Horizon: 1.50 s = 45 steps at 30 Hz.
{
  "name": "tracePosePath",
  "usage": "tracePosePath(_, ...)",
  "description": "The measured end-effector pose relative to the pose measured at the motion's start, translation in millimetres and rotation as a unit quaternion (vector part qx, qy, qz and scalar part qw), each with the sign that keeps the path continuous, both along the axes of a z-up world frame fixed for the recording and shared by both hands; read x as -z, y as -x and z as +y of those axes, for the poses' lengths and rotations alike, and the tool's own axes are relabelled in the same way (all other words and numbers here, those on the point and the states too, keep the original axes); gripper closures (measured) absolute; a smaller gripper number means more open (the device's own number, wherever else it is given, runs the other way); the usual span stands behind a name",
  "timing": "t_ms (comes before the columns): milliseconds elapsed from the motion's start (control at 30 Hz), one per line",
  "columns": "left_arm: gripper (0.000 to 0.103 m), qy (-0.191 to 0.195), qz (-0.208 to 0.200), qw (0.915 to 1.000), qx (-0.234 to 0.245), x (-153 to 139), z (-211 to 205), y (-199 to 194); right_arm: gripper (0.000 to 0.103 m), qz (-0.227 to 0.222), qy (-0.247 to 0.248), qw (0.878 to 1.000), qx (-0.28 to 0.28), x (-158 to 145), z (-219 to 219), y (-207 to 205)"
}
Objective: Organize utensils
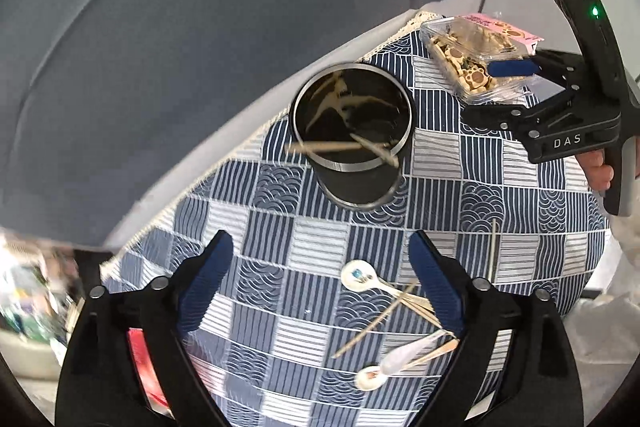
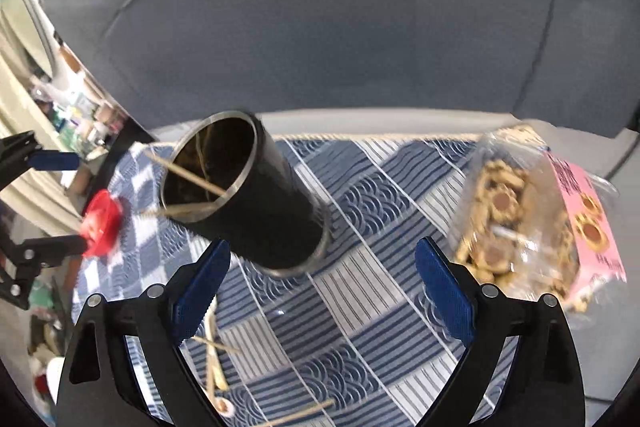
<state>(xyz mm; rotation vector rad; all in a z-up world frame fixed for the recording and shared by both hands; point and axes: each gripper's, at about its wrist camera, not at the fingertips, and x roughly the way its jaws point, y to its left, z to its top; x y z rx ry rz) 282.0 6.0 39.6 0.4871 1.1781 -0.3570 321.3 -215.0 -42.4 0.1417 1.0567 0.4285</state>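
Note:
A black cylindrical utensil holder [image 1: 352, 143] with a steel rim stands on the blue checked tablecloth [image 1: 304, 251]; wooden chopsticks [image 1: 340, 147] rest inside it. It also shows in the right wrist view [image 2: 256, 199]. Two white ceramic spoons [image 1: 360, 277] [image 1: 384, 367], loose chopsticks [image 1: 376, 319] and a grey stick [image 1: 494, 251] lie on the cloth in front of it. My left gripper [image 1: 320, 287] is open and empty above the cloth, its right finger beside the loose utensils. My right gripper [image 2: 324, 295] is open and empty just in front of the holder; it also shows in the left wrist view [image 1: 516, 83].
A clear plastic box of cookies [image 2: 528, 219] with a pink label sits at the table's back right corner. A red object [image 2: 100, 223] lies at the cloth's left edge. A grey sofa [image 2: 320, 27] stands behind the table. Cluttered shelves [image 2: 80, 115] lie far left.

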Motion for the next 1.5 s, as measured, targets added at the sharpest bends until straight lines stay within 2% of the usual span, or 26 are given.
tracePosePath(133,0.013,0.033,0.0,0.999,-0.029,14,17,34,0.014,0.011,0.008,1.0,0.003,5,-3,26)
tracePosePath(200,0.012,0.041,0.001,0.9987,-0.031,21,21,50,0.014,0.014,0.014,1.0,0.009,7,-3,40)
tracePosePath(433,0.007,0.103,0.02,0.9941,-0.03,44,39,100,0.014,0.023,0.055,0.998,0.019,24,6,94)
tracePosePath(600,0.006,0.102,-0.004,0.9948,0.001,57,41,129,0.014,0.036,0.087,0.995,0.016,49,18,126)
tracePosePath(733,0.006,0.11,-0.009,0.9936,0.023,71,41,143,0.014,0.055,0.107,0.993,0.02,70,23,147)
tracePosePath(967,0.006,0.12,0.03,0.9921,0.023,103,53,137,0.014,0.096,0.137,0.985,0.042,101,25,169)
tracePosePath(1100,0.006,0.095,0.049,0.9936,0.036,127,66,124,0.014,0.111,0.153,0.98,0.065,110,30,168)
tracePosePath(1167,0.006,0.098,0.062,0.9924,0.04,136,73,118,0.014,0.115,0.167,0.976,0.08,113,33,167)
tracePosePath(1233,0.006,0.095,0.074,0.9915,0.049,146,78,109,0.014,0.127,0.165,0.973,0.096,116,35,164)
tracePosePath(1333,0.006,0.082,0.071,0.9916,0.07,155,81,100,0.014,0.149,0.156,0.968,0.127,124,38,160)
tracePosePath(1500,0.006,0.088,0.078,0.9863,0.116,172,75,83,0.014,0.173,0.157,0.958,0.167,137,46,156)
